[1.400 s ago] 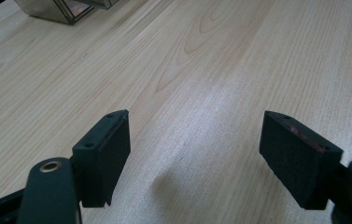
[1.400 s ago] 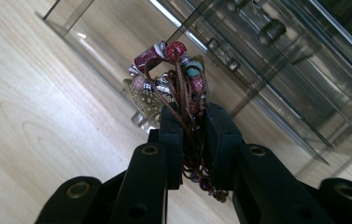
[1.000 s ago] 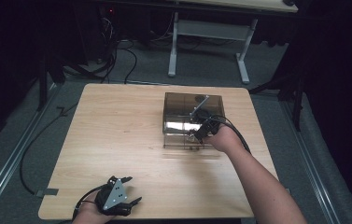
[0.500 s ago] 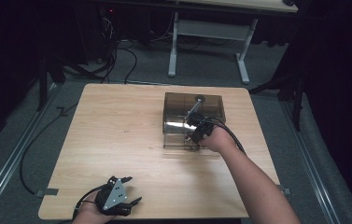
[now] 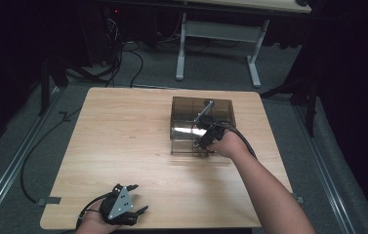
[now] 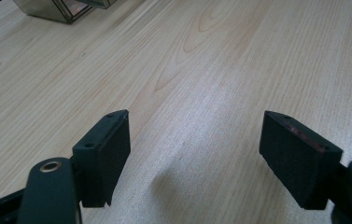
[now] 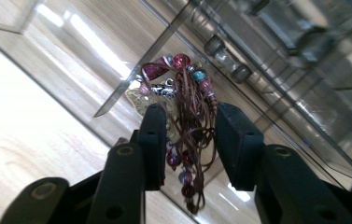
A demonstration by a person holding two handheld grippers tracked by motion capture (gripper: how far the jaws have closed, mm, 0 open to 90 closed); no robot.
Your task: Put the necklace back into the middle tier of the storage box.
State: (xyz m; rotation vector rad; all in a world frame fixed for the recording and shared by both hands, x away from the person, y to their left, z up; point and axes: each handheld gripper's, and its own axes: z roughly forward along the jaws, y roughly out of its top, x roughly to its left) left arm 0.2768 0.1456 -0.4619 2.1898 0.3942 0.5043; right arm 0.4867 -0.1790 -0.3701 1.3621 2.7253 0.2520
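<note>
The beaded necklace hangs between your right gripper's jaws, its brown cords and red, pink and teal beads bunched from about twelve o'clock of the jaws down through the gap. Those jaws have just been opening; they stand parted with the cords loose between them, and whether a pad touches a cord you cannot tell from here. Only your right gripper view gives this detail. The high view puts that gripper at the near wall of the smoky clear box, toward three o'clock of the wooden table, the necklace too small to make out there. Your left gripper rests at the table's seven o'clock, jaws wide apart over bare wood, the box corner at its eleven o'clock.
</note>
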